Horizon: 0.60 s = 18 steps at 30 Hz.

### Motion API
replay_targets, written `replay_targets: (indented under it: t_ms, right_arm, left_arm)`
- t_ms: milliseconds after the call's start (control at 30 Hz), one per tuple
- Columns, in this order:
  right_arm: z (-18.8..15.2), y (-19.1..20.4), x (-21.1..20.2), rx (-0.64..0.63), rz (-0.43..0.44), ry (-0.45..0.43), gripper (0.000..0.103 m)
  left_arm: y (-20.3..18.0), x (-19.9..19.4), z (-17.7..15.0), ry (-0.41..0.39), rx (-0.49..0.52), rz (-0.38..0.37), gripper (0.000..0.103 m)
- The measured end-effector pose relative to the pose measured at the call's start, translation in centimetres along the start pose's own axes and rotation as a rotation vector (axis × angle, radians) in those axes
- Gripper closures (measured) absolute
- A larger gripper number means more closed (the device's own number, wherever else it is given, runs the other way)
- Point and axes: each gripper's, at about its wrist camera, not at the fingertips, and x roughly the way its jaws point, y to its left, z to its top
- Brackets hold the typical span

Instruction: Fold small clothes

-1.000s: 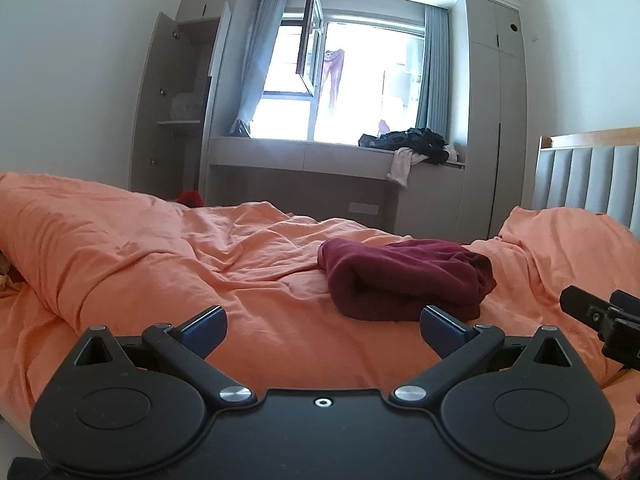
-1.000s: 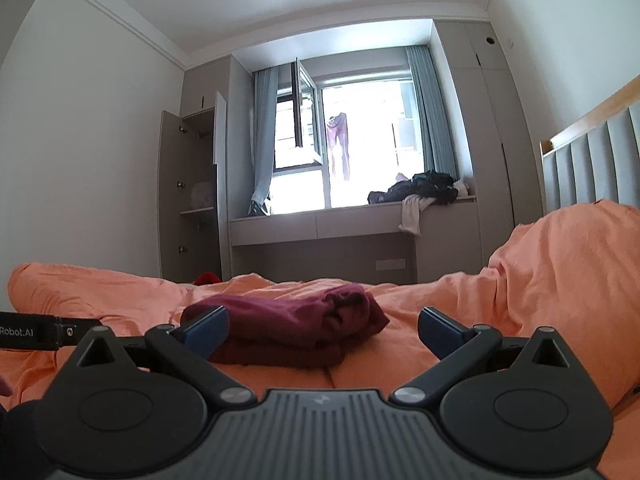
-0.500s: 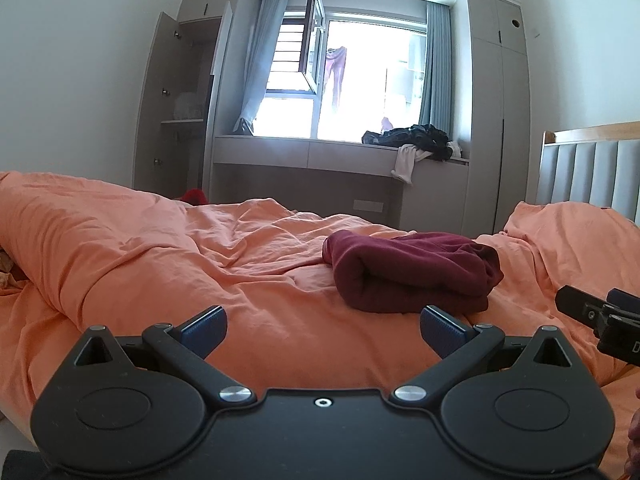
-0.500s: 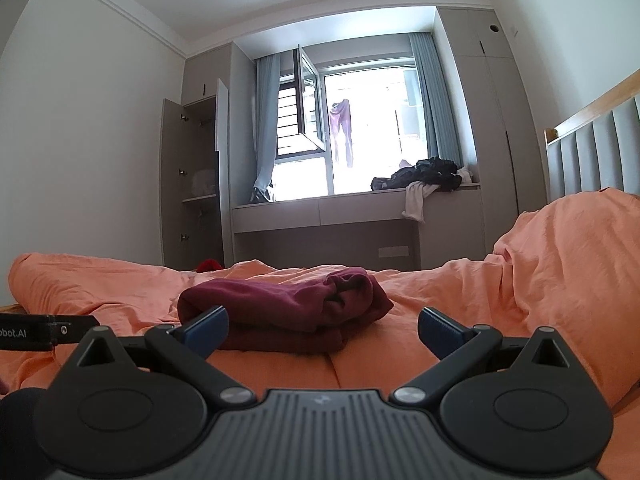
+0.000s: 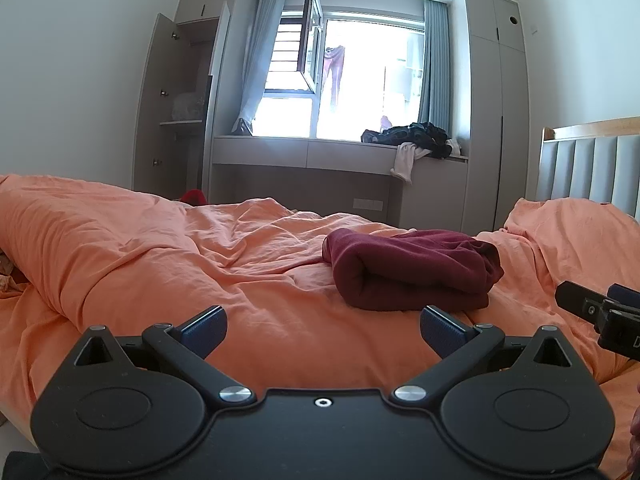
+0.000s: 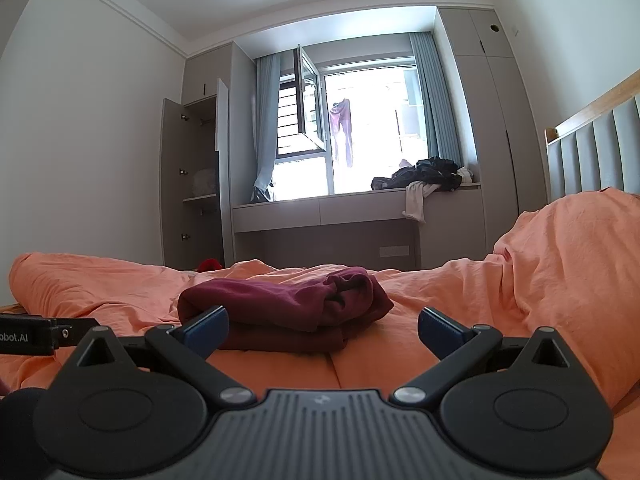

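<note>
A dark red garment (image 5: 412, 270) lies folded into a thick bundle on the orange bedding (image 5: 168, 264). My left gripper (image 5: 323, 330) is open and empty, hovering just in front of the bundle's near edge. In the right wrist view the same garment (image 6: 288, 308) lies ahead and slightly left. My right gripper (image 6: 323, 330) is open too, with its left fingertip (image 6: 206, 326) overlapping the bundle's near left corner. The right gripper's finger shows at the right edge (image 5: 600, 314) of the left wrist view.
The orange duvet bulges up at the left (image 5: 60, 232) and at the right (image 6: 580, 256) by the padded headboard (image 5: 592, 168). Behind the bed stand a window bench with a pile of dark clothes (image 5: 412, 138) and an open wardrobe (image 5: 180, 120).
Both grippers have tilted up a little and drawn slightly back, so the red bundle sits lower in both views. The garment itself has not moved, and both grippers stayed open.
</note>
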Motion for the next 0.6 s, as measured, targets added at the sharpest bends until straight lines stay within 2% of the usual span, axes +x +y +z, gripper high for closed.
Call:
replay_targets:
  t_ms: [600]
  right_arm:
    - [-0.18, -0.1, 0.06, 0.007, -0.007, 0.001, 0.0]
  left_arm:
    - [0.02, 0.07, -0.02, 0.004, 0.002, -0.001, 0.001]
